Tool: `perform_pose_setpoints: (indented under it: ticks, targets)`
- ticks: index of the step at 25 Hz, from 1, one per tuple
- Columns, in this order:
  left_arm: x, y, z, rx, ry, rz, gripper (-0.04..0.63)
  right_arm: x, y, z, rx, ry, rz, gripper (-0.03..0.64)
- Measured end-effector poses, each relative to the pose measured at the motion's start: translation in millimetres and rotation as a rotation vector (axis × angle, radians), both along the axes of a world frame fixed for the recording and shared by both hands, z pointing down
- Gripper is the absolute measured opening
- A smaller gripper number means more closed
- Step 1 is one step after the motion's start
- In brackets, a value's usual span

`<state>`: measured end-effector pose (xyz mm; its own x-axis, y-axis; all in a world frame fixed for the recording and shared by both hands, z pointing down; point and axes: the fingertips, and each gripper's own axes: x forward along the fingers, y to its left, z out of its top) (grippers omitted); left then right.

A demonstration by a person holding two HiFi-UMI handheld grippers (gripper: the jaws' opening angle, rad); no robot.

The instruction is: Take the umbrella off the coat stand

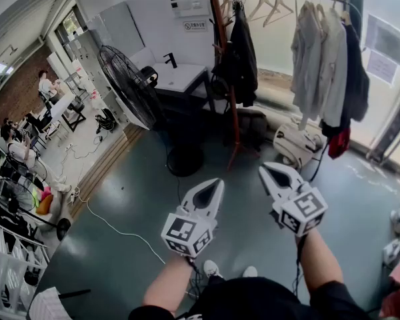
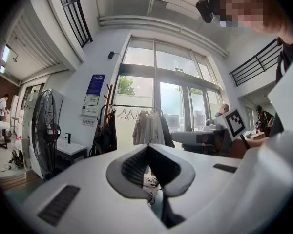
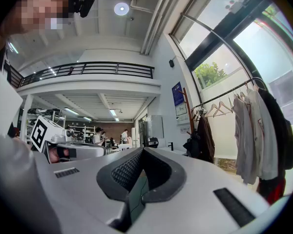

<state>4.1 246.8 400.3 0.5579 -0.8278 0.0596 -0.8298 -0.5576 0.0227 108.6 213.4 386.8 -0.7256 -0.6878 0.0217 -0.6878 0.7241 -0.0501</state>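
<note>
The coat stand [image 1: 225, 79] is a red-brown pole across the green floor, ahead of both grippers. Dark garments [image 1: 239, 52] hang from it, and I cannot pick the umbrella out among them. My left gripper [image 1: 218, 182] and right gripper [image 1: 263, 170] are held side by side at waist height, level, pointing toward the stand and well short of it. Both are shut with nothing between the jaws. The left gripper view shows the stand [image 2: 107, 116] beyond its closed jaws [image 2: 147, 146]. In the right gripper view the stand [image 3: 188, 116] is right of the closed jaws [image 3: 142, 150].
A big black standing fan [image 1: 130, 85] is left of the stand, its base [image 1: 185, 160] on the floor. A clothes rail with pale and dark garments [image 1: 327, 59] runs along the window. A white bag [image 1: 297, 145] lies under it. A white cable [image 1: 120, 229] crosses the floor.
</note>
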Motion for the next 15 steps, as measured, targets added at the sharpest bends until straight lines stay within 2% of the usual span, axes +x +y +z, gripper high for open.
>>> perform_pose_setpoints:
  ticks: [8,15]
  targets:
    - [-17.7,-10.4,-0.3,0.012,0.012,-0.017,0.005,-16.4,-7.7,-0.2,-0.009,-0.028,-0.002,0.008]
    - [-48.0,-24.9,1.5,0.005,0.024,0.012,0.005,-48.3,-20.0,1.5,-0.019,-0.017,0.017,0.008]
